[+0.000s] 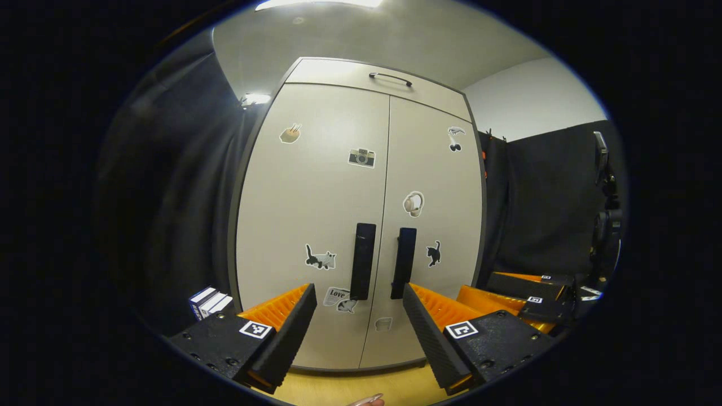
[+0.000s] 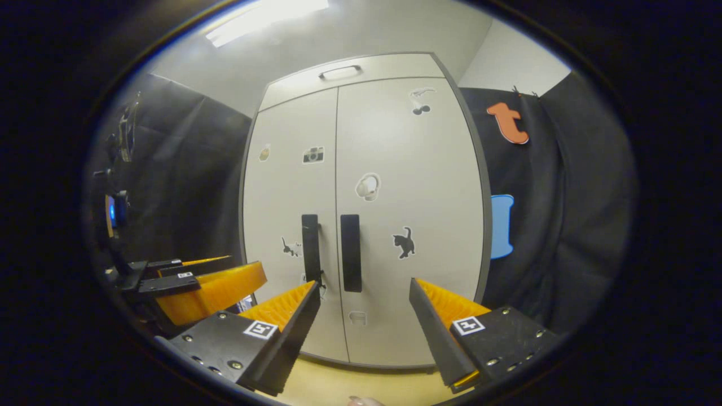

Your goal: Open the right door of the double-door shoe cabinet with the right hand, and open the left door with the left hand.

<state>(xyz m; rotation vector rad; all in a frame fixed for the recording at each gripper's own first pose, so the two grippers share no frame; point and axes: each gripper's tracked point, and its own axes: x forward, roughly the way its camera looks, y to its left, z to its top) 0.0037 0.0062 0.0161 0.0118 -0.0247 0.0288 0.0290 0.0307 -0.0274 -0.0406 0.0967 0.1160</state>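
We face the shoe cabinet squarely, both doors shut, seam running down the middle. The left door and right door each carry a black vertical handle set just beside the seam: the left handle and the right handle, near each other, at about mid-height of the doors. In the left gripper view our left gripper sits low in front of the cabinet, jaws spread wide with nothing between them, and both handles fall in the gap above the fingertips. We read that as a lining-up stance rather than contact; the fingers stand apart from the door face. The right gripper shows off to that view's right edge, orange and black, held back from the cabinet. In the right gripper view the right gripper is likewise wide open and empty, its gap roughly under the right handle, with the left handle just beside it. The open jaws suit a thin upright bar: each can close across its handle from the sides. Neither door has been started. Stickers dot both doors, and a curved top handle sits on the panel above. The floor below is pale wood.
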